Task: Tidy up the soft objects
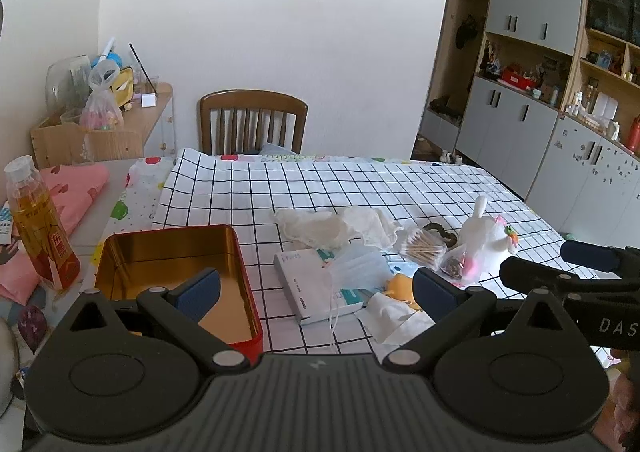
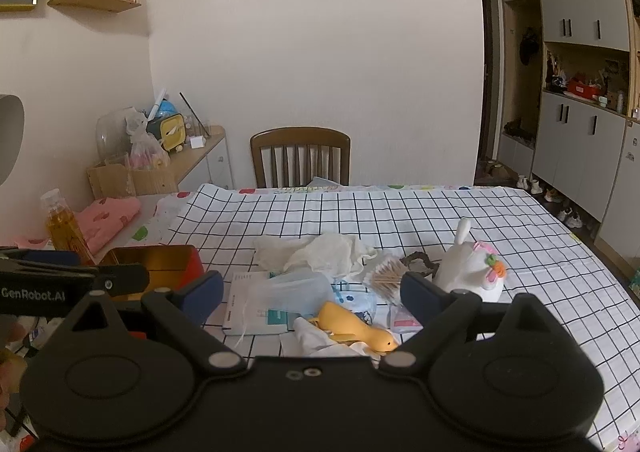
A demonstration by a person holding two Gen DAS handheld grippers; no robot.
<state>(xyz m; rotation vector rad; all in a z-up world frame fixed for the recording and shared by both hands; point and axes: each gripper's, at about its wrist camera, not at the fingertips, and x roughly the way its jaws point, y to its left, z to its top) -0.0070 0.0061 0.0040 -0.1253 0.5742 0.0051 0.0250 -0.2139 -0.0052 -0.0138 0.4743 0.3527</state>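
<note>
- Left gripper [image 1: 316, 288] hovers with fingers spread, empty, above the black-checked white tabletop [image 1: 400, 188].
- Right gripper [image 2: 312, 292], fingers likewise released, faces a yellow plush duck [image 2: 354, 326] amid crumpled white cloths [image 2: 320, 252].
- An open red, gold-lined tin [image 1: 176, 252] sits left of the pile.

I see the soft pile near the checked cloth's front edge — crumpled white gauze cloth [image 2: 324, 254], pale blue face mask [image 2: 296, 290], yellow plush duck [image 2: 356, 326] lying flat — white plush rabbit [image 2: 474, 268] upright, right.
</note>
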